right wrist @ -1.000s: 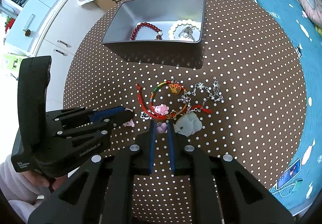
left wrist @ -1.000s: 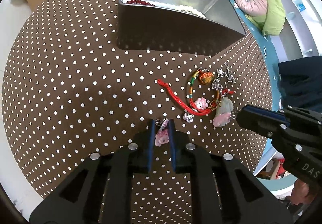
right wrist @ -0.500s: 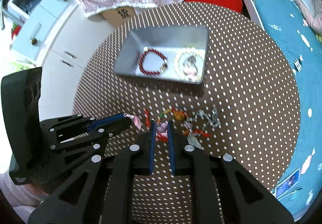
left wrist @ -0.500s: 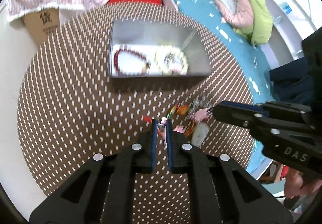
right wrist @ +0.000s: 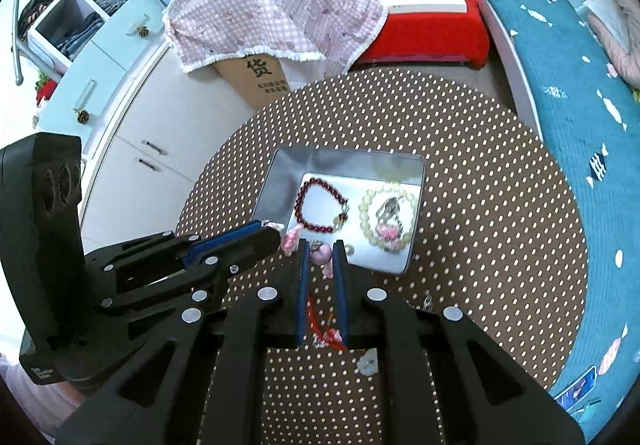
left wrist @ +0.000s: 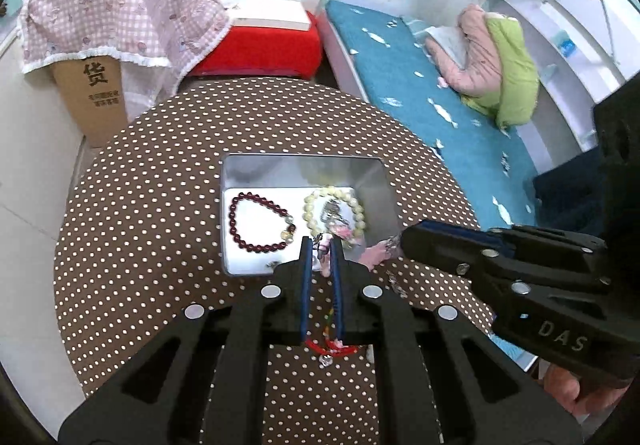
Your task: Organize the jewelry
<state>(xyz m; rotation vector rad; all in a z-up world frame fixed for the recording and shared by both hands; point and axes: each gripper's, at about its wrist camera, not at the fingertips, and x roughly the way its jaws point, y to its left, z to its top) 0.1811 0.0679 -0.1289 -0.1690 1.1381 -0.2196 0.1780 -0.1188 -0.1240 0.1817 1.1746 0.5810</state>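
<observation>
Dotted table [left wrist: 140, 229]; pink charm [right wrist: 322, 256] btwn right fingers [right wrist: 302, 285].

Soft, even daylight is filling both views, brightest toward the upper edges. The metal tray [left wrist: 244, 181] is throwing pale glare off its inner walls. Fisheye distortion is bending the counter [right wrist: 500, 229] and blackening the corners. Focus is holding sharp, without motion blur.

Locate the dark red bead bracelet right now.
The dark red bead bracelet lies flat in the left half of the metal tin, beside the cream bead bracelet, just beyond both grippers' tips.
</observation>
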